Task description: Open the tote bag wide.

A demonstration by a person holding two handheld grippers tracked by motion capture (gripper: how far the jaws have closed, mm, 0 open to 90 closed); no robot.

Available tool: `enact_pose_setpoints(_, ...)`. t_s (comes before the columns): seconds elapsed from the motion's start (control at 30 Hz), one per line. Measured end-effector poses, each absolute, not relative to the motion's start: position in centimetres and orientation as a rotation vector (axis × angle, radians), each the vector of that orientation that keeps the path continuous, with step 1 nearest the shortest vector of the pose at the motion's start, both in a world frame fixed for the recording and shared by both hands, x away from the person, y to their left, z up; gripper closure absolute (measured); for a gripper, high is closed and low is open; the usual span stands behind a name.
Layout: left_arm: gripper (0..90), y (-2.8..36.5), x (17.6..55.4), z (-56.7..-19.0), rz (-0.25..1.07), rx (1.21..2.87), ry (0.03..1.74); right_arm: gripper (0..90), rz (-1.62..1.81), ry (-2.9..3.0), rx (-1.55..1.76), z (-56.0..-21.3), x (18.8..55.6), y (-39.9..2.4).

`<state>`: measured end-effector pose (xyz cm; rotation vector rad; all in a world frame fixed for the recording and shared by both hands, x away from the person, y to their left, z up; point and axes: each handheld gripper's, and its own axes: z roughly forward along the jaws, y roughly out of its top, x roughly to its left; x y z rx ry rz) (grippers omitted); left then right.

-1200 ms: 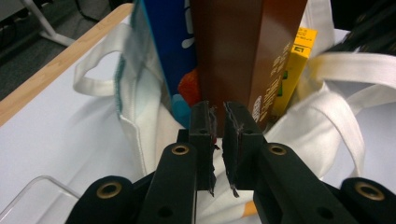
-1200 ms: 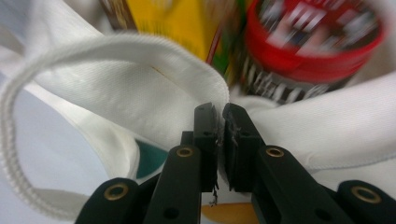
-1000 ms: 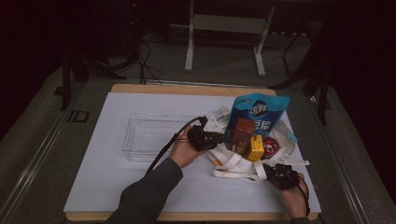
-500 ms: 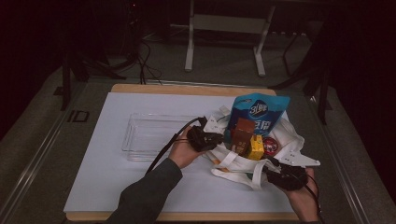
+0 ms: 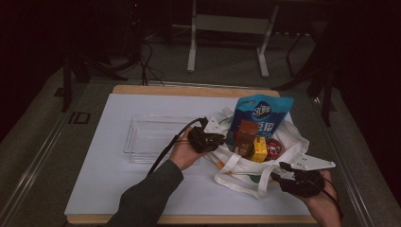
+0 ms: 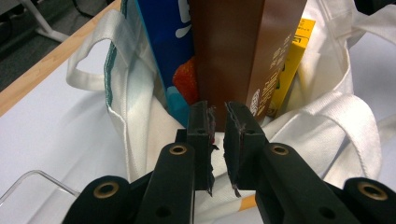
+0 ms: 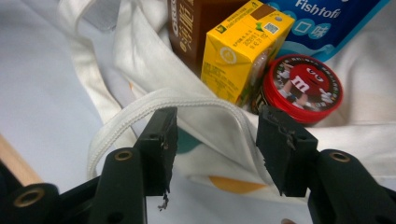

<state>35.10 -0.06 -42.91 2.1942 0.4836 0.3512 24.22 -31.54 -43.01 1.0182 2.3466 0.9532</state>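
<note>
White tote bag (image 5: pixel 246 163) lies slumped open on the counter (image 5: pixel 118 179) beside a clear tray (image 5: pixel 142 137), with the blue snack pouch (image 5: pixel 260 116), brown carton (image 6: pixel 233 51), yellow carton (image 7: pixel 238 51) and red tin (image 7: pixel 303 86) spilling from its mouth. Left gripper (image 6: pixel 218 122) is nearly clenched just short of the brown carton, likely pinning the near rim, though I cannot tell if cloth is caught. Right gripper (image 7: pixel 215 140) is released, jaws wide astride the bag's strap (image 7: pixel 187 100), probably lining up to pinch it.

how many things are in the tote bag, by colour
blue: 1, the snack pouch
brown: 1, the tall carton
yellow: 1, the juice box
red: 1, the round candy tin
total: 4 visible in the white tote bag; anything deeper is hidden
</note>
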Motion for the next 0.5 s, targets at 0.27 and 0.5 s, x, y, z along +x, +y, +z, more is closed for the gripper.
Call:
enact_pose_setpoints(0.27, 80.7, -0.4, 35.1, -43.0, 0.341, 2.191, 0.481, 52.5, 1.139, 2.282, 1.042, -42.5, 24.0, -31.7)
enact_pose_setpoints(0.5, 80.6, -0.4, 35.0, -42.9, 0.342, 2.189, 0.479, 59.8, 1.166, 2.306, 1.103, -46.2, 26.1, -29.1)
